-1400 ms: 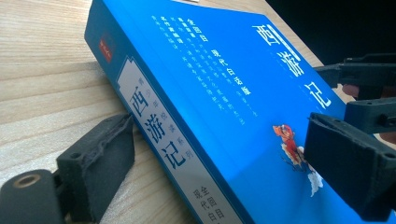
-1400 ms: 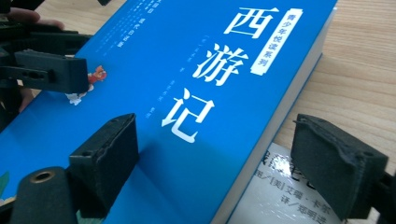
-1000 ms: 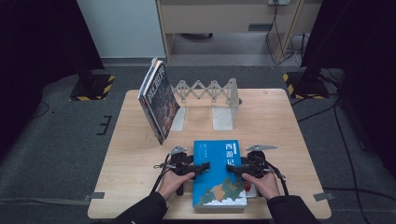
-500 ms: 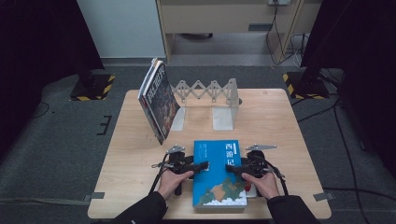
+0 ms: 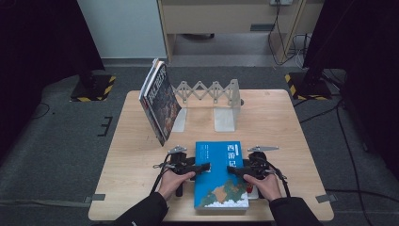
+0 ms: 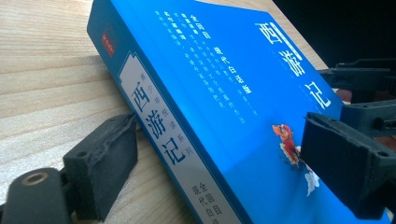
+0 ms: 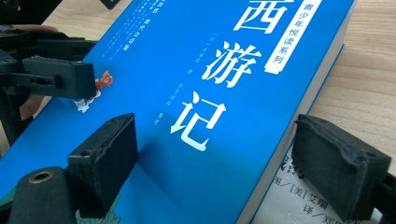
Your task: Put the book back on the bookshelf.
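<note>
A blue book (image 5: 221,176) with white Chinese characters lies flat near the table's front edge, on top of another book (image 7: 299,203) whose white cover peeks out at its right side. My left gripper (image 5: 204,168) is open across the blue book's spine edge (image 6: 159,135): one jaw rests against the spine near the table, the other hovers over the cover. My right gripper (image 5: 234,171) is open across the opposite edge (image 7: 280,140), with one jaw above the cover and one over the lower book. Each hand holds its gripper from the front.
A dark-covered book (image 5: 160,101) leans upright at the back left against a folding lattice book rack (image 5: 209,90) with metal bookend plates (image 5: 225,117). Bare wooden table (image 5: 291,127) lies right of the rack and left of the blue book.
</note>
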